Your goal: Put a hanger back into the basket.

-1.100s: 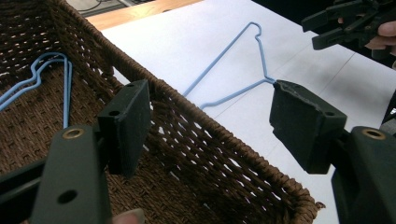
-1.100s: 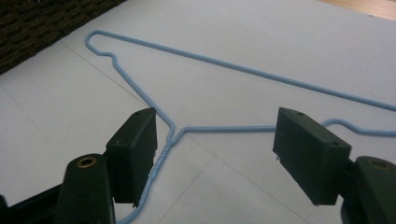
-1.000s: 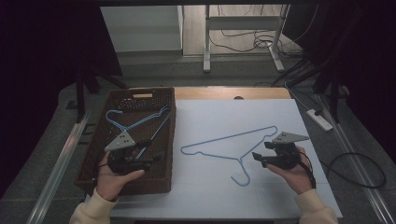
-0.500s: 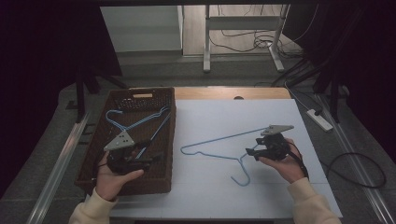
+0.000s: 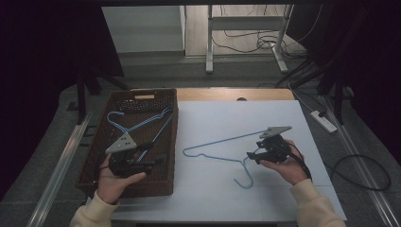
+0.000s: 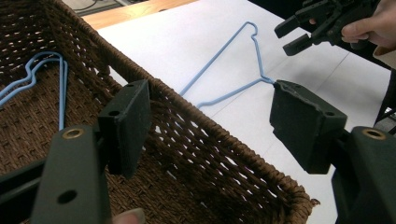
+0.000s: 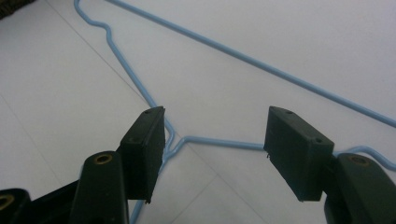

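Right gripper (image 5: 253,155), jaws spread, has slid in from the table's edge to straddle the hanger (image 5: 222,142) at its neck, ready to pinch, while the left gripper (image 5: 153,161), also spread, hovers over the basket (image 5: 168,142) beside it.

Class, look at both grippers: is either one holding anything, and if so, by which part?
Nothing is held. The right gripper is open above the hanger near its neck; the left gripper is open over the basket.
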Available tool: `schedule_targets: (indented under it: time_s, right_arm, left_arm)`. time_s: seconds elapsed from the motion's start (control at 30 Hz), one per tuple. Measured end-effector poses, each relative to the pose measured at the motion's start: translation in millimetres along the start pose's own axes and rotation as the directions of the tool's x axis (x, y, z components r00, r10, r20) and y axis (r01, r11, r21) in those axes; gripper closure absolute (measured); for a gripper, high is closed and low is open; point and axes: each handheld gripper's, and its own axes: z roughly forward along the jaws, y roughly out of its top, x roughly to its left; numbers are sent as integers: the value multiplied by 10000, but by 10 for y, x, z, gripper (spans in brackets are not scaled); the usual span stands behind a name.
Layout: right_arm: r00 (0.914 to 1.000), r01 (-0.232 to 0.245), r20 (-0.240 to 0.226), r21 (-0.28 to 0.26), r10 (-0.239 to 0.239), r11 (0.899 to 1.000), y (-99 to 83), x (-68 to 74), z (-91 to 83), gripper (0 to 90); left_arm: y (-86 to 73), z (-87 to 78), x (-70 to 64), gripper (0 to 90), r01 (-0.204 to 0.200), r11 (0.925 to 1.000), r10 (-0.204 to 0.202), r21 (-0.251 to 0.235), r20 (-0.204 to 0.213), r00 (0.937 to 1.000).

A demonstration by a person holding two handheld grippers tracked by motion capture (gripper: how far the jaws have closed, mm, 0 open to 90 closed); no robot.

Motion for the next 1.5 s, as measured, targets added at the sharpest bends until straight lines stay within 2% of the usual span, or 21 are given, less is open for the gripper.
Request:
schedule_targets:
  time_s: [0.2, 0.33, 0.43, 0.6, 0.77, 0.93, 1.1, 1.27, 1.33, 1.5]
  right_arm:
    - [9998, 165, -75, 104, -164, 9998, -61, 85, -33, 393]
    - [9994, 140, -317, 51, -138, 9999, -98, 156, -43, 425]
    - [9980, 206, -600, 126, -198, 9997, -103, 212, -21, 496]
    - [9943, 242, -1049, 583, -180, 9980, -102, 306, 63, 613]
    - [9922, 356, -1229, 1084, -222, 9935, -127, 424, 148, 783]
    - [9895, 371, -1439, 1468, -157, 9885, -139, 520, 212, 900]
    - [9877, 268, -1564, 1949, 41, 9805, -175, 567, 263, 900]
    - [9870, 244, -1601, 2332, 137, 9721, -295, 635, 264, 900]
    - [9880, 120, -1530, 2221, 227, 9749, -336, 649, 246, 900]
    - [9886, 165, -1491, 2344, 191, 9720, -386, 698, 186, 900]
  left_arm:
    - [-1, 3, -3, 305, -1, 10000, 1, 10, 3, 10000]
    - [0, 7, -8, 305, -13, 10000, 13, 23, 17, 10000]
    - [-1, 12, -10, 305, -25, 10000, 25, 39, 16, 10000]
    - [-1, 12, -11, 305, -36, 10000, 36, 45, 28, 10000]
    - [-5, 13, -9, 305, -15, 10000, 15, 35, 13, 10000]
    - [-6, 18, -11, 305, -42, 10000, 42, 58, 35, 10000]
    - [-9, 16, -11, 305, -25, 10000, 25, 38, 27, 10000]
    - [-9, 10, -10, 305, -12, 10000, 12, 17, 23, 10000]
    - [-9, 15, -9, 305, -14, 10000, 14, 27, 21, 10000]
    - [-10, 17, -13, 305, -52, 10000, 52, 53, 33, 10000]
